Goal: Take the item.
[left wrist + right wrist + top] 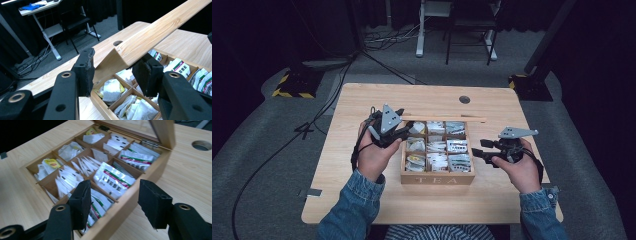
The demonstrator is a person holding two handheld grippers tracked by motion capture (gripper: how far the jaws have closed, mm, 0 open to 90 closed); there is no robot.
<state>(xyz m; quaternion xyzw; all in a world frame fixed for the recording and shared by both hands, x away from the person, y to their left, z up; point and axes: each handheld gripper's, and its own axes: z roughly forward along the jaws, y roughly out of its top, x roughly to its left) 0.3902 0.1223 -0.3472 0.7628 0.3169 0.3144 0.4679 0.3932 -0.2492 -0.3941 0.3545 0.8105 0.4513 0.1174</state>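
Note:
A wooden box marked TEA (437, 179) stands mid-table with its lid (447, 119) raised at the back. Its compartments hold several tea bags (112, 178). My left gripper (404, 131) is at the box's back left corner. In the left gripper view it (112, 72) is open, with the lid's corner (150, 35) between the jaws and close against the right-hand pad (147, 75). My right gripper (477, 150) sits at the box's right side, open. In the right gripper view it (115, 202) straddles the box's side wall (140, 185) without closing on it.
The light wood table (362, 200) has a round cable hole (464, 99) behind the box. Beyond the far edge are a white desk leg (419, 30), a chair frame (467, 30) and cables on the grey floor (387, 37). Bare tabletop lies on both sides of the box.

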